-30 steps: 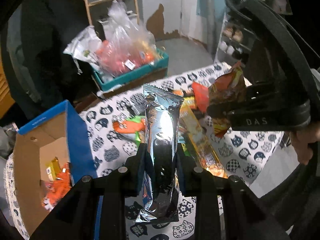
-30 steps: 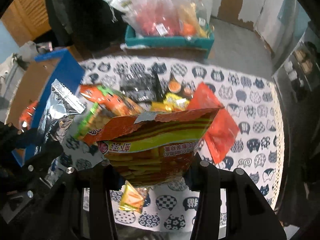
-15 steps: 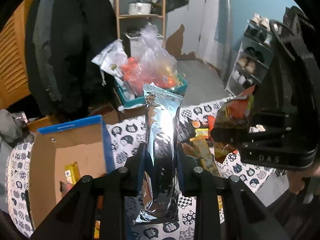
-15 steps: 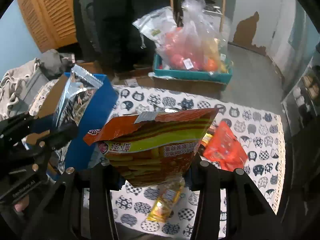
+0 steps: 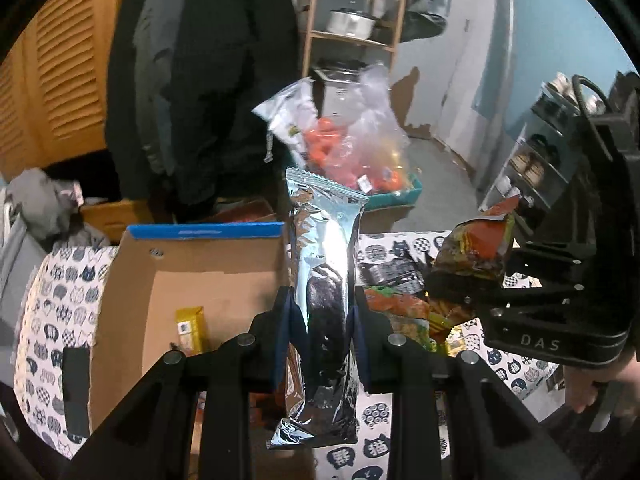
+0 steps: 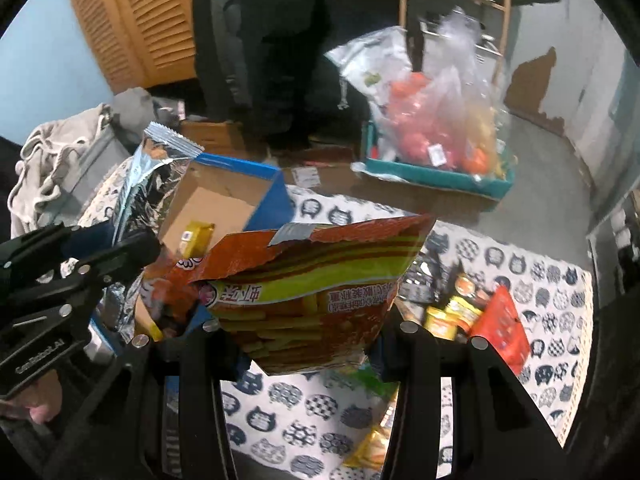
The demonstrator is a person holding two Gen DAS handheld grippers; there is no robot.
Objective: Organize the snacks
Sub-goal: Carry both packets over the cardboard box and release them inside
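My left gripper (image 5: 323,312) is shut on a tall silver foil snack packet (image 5: 326,280), held upright at the right edge of an open cardboard box with a blue rim (image 5: 208,232). A yellow packet (image 5: 192,326) lies inside that box. My right gripper (image 6: 296,332) is shut on an opened orange chip bag with a green band (image 6: 308,288), held above the cat-print tablecloth (image 6: 540,280). In the right wrist view the silver foil snack packet (image 6: 150,176) and the left gripper (image 6: 76,268) sit at the left, over the cardboard box (image 6: 224,188). The orange chip bag (image 5: 476,244) shows at the right of the left wrist view.
Several loose snacks lie on the cloth: a red packet (image 6: 502,326), yellow packets (image 6: 450,314) and a black packet (image 5: 394,272). Behind the table a teal tray (image 6: 436,178) holds clear bags of snacks. A dark coat (image 5: 200,80), wooden shelf (image 5: 352,40) and grey clothes (image 6: 60,148) stand beyond.
Both grippers have risen and swung left with their packets. The cardboard box has moved from the far left to lie below and in front of them; the loose snacks have slid to the right.
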